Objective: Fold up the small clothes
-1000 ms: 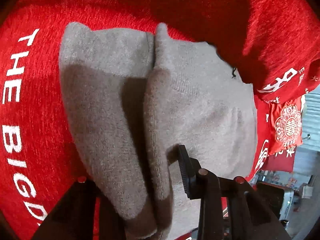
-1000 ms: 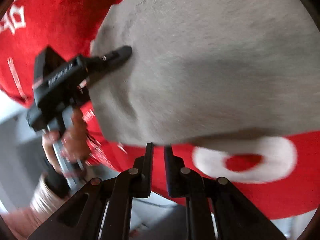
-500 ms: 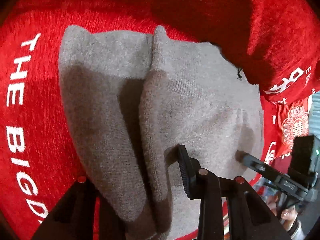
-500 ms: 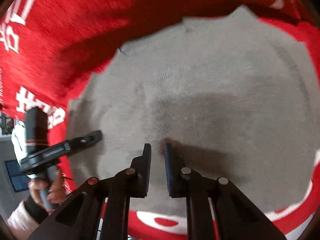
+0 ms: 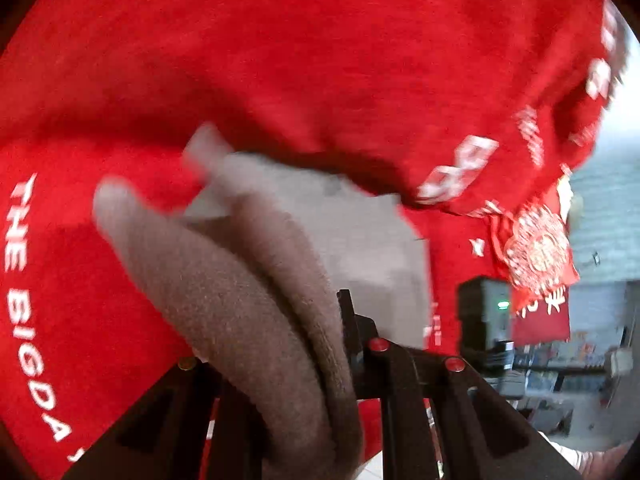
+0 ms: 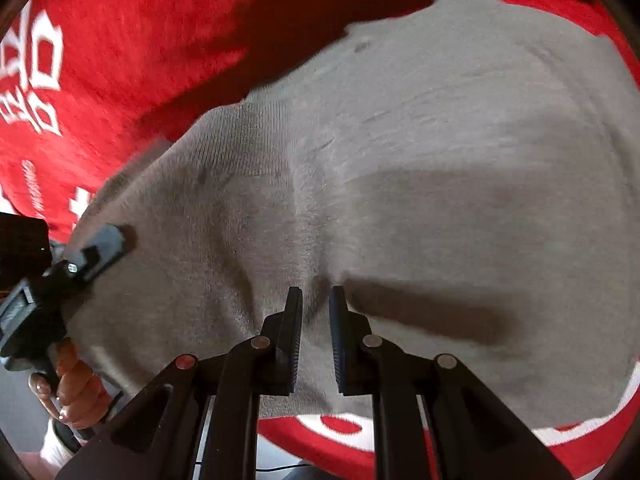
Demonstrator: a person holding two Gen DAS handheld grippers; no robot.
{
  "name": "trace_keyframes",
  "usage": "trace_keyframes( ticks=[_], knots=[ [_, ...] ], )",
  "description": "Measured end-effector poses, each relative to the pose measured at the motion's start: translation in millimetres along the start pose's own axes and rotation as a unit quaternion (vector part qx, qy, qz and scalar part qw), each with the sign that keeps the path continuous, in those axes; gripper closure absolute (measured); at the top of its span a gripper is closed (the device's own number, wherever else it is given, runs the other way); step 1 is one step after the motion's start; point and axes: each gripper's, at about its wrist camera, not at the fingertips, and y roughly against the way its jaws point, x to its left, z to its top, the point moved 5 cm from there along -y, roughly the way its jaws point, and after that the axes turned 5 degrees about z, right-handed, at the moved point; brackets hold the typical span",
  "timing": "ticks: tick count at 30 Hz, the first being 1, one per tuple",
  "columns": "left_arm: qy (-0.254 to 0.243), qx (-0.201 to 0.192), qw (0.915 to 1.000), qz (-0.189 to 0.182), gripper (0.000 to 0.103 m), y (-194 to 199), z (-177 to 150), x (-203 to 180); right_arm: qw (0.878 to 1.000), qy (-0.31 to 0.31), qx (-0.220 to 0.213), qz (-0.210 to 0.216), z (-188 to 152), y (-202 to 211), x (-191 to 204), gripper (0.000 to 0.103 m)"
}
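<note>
Red fleecy cloth (image 5: 320, 60) with white lettering covers the work surface. On it lies a small grey knitted garment (image 6: 420, 160), soft and fuzzy, filling the frame's middle. The left gripper (image 5: 280, 360) is clenched on a thick doubled edge, lower centre; the right gripper (image 6: 316, 316) pinches a small ridge of it. Mid-fold, apparently; next, carry the edge across evenly.
</note>
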Motion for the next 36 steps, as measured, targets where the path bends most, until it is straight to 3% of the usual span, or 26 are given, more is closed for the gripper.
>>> trace_keyframes(
  ticks=[3, 6, 9, 13, 17, 22, 26, 28, 29, 30, 32, 36],
  knots=[
    [-0.04, 0.007, 0.9991, -0.011, 0.087, -22.6, 6.8, -57.0, 0.999, -0.029, -0.025, 0.025, -1.0, 31.3, -22.6, 0.087],
    [-0.082, 0.026, 0.9963, -0.004, 0.087, -62.5, 7.4, -108.9, 0.997, -0.055, -0.049, 0.023, -1.9, 56.8, -49.8, 0.087],
    [-0.141, 0.056, 0.9874, 0.045, 0.087, -115.8, 1.1, -148.2, 0.993, -0.092, -0.056, 0.042, -6.1, 69.8, -80.5, 0.087],
    [-0.179, 0.085, 0.9723, 0.124, 0.086, -167.4, -11.6, -163.6, 0.987, -0.136, -0.052, 0.074, -14.7, 69.1, -112.2, 0.087],
    [-0.208, 0.079, 0.9593, 0.174, 0.086, -173.5, -19.4, -173.6, 0.978, -0.162, -0.056, 0.115, -15.4, 66.5, -126.9, 0.087],
    [-0.273, 0.068, 0.9354, 0.214, 0.086, -169.7, -27.5, -188.4, 0.974, -0.171, -0.055, 0.138, -13.6, 80.9, -144.9, 0.087],
    [-0.262, 0.053, 0.9431, 0.198, 0.085, -150.0, -24.0, -186.6, 0.967, -0.184, -0.06, 0.167, -11.5, 84.0, -157.7, 0.087],
    [-0.258, 0.046, 0.9479, 0.181, 0.055, -138.7, -24.5, -185.1, 0.959, -0.195, -0.069, 0.193, -3.7, 84.3, -160.6, 0.071],
    [-0.257, 0.033, 0.9503, 0.172, 0.026, -130.2, -24.0, -184.9, 0.955, -0.201, -0.073, 0.205, -1.8, 86.1, -162.3, 0.064],
    [-0.26, 0.02, 0.9498, 0.173, 0.012, -125.1, -22.9, -185.7, 0.95, -0.209, -0.08, 0.217, 2.8, 88.2, -162.8, 0.06],
    [-0.272, 0.002, 0.9447, 0.183, 0.012, -114.2, -22.0, -188.8, 0.945, -0.222, -0.086, 0.223, 5.4, 88.5, -169.2, 0.06],
    [-0.252, -0.024, 0.9516, 0.175, 0.012, -90.1, -16.0, -183.5, 0.919, -0.263, -0.098, 0.278, 6.1, 86.4, -183.6, 0.06]
  ],
)
